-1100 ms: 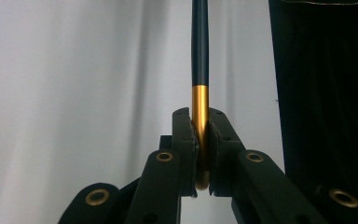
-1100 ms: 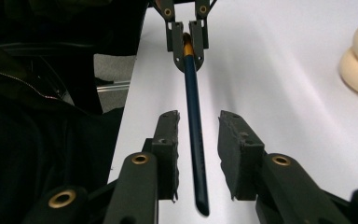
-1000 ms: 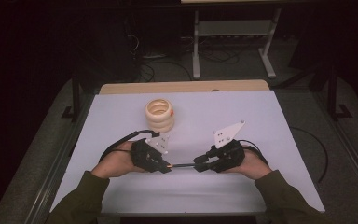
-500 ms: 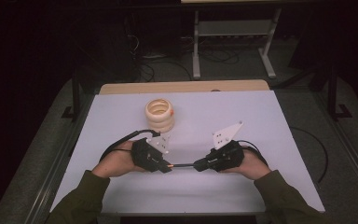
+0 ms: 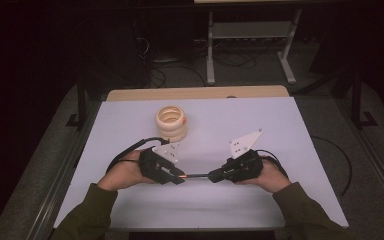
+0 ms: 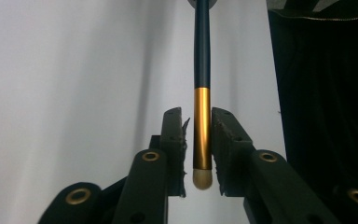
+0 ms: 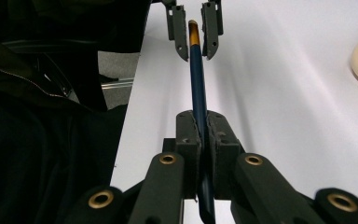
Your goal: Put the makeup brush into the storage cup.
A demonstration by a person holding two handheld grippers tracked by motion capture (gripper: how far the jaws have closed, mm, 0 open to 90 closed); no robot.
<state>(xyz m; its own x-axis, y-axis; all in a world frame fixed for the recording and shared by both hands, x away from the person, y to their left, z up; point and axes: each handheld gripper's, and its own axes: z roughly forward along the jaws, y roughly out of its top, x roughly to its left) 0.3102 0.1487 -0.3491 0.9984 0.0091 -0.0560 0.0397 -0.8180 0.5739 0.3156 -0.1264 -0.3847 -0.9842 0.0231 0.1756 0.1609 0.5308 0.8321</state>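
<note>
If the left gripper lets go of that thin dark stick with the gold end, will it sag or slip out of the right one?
Probably neither. The stick runs straight between the grippers, so it looks stiff. The right gripper is clamped on its dark shaft; the left gripper has just been opening, gaps showing beside the gold end. Being round and smooth, it would likely roll if dropped.

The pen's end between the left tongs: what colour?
Gold, beyond a dark blue barrel; clearest in the left gripper view.
</note>
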